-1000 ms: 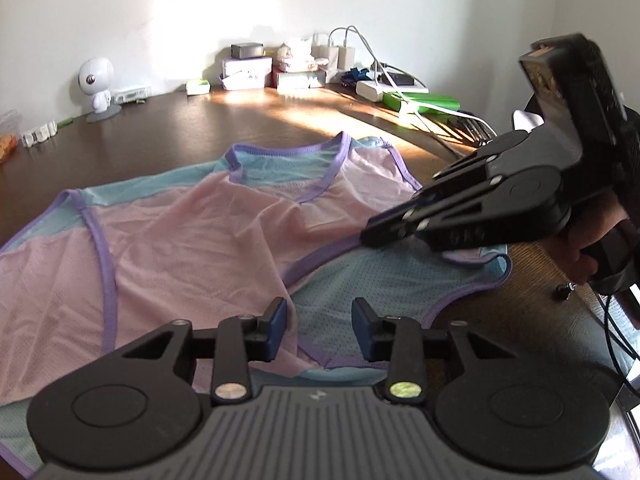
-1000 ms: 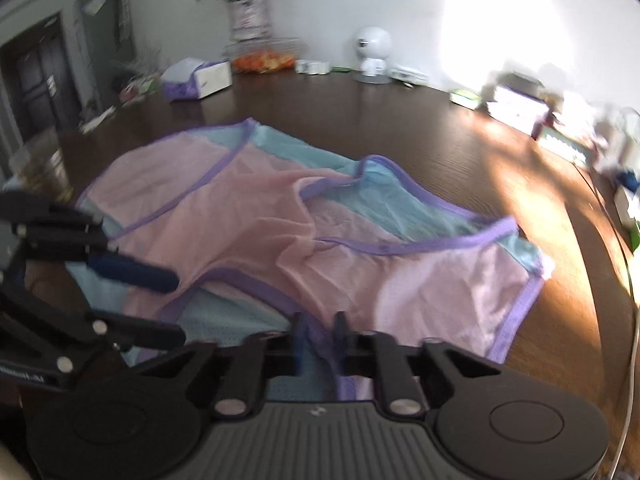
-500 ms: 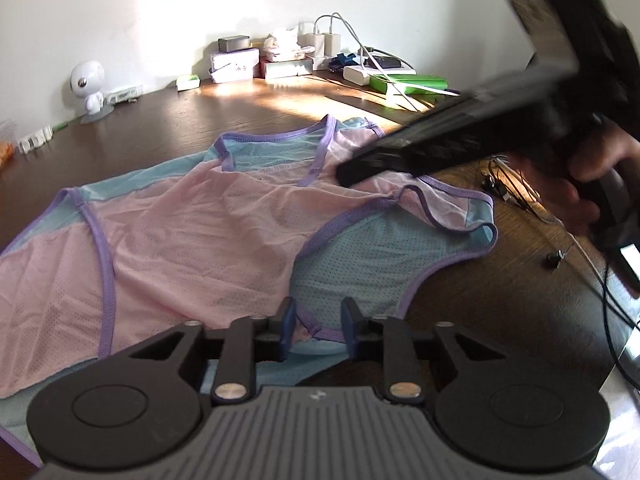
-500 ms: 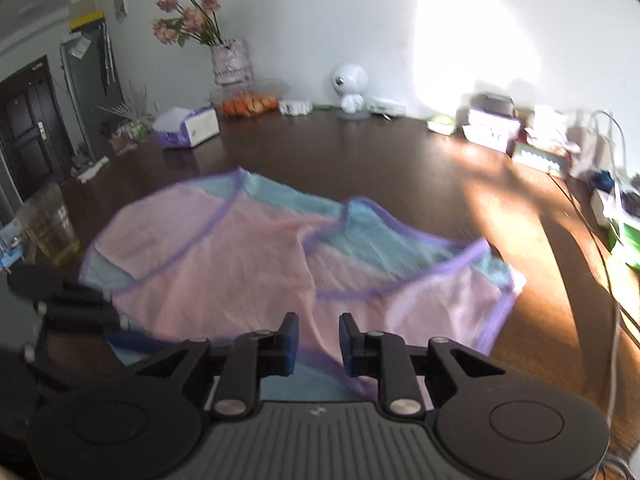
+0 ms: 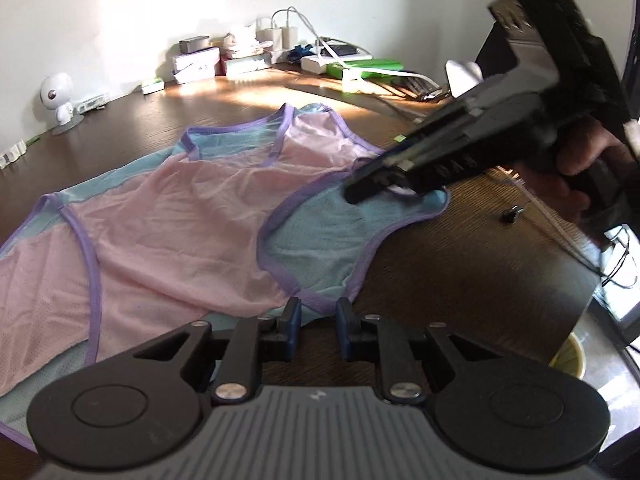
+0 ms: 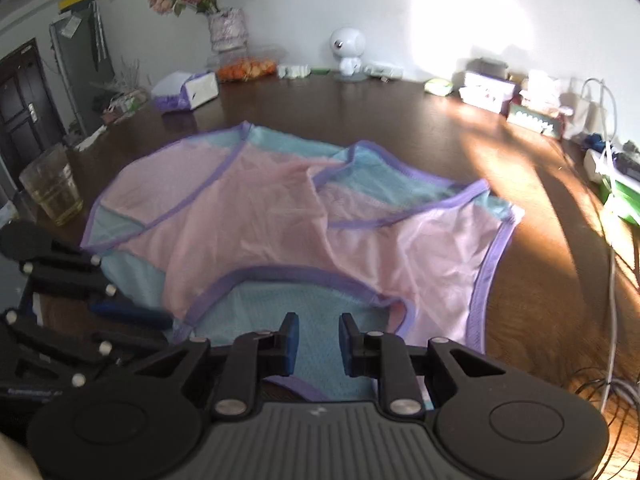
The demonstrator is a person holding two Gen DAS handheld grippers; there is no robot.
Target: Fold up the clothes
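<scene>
A: On the tabletop point(image 6: 400, 120), what is listed?

B: One top point(image 6: 280, 220), pink and blue mesh with purple trim, spread flat and rumpled over the middle of the dark wood. Its near hem lies by the near edge.

A: And the claws?

B: Left claw point(image 5: 316, 320): jaws apart with a modest gap, holding nothing, its tips at the purple hem, which lies just ahead of them. Right claw point(image 6: 316, 336): jaws likewise parted, empty, over the blue panel of the top. In the left view the right claw point(image 5: 360, 190) comes in from the right side, gripped by a hand point(image 5: 580, 160), its tip close over the blue part; whether it touches the cloth I cannot tell.

A: Far edge?

B: White robot figure point(image 6: 348, 50), vase point(image 6: 226, 28) of pink flowers, tray of orange fruit point(image 6: 246, 68), tissue box point(image 6: 186, 92), small boxes point(image 5: 198, 64).

A: Right end?

B: Chargers and white cables point(image 5: 288, 28), green box point(image 5: 364, 68). Sun patch across the wood there.

A: Left end?

B: Glass point(image 6: 50, 184) of yellowish drink.

A: Room?

B: White wall point(image 6: 440, 8), sunlit; dark door point(image 6: 16, 108) at far left.
</scene>
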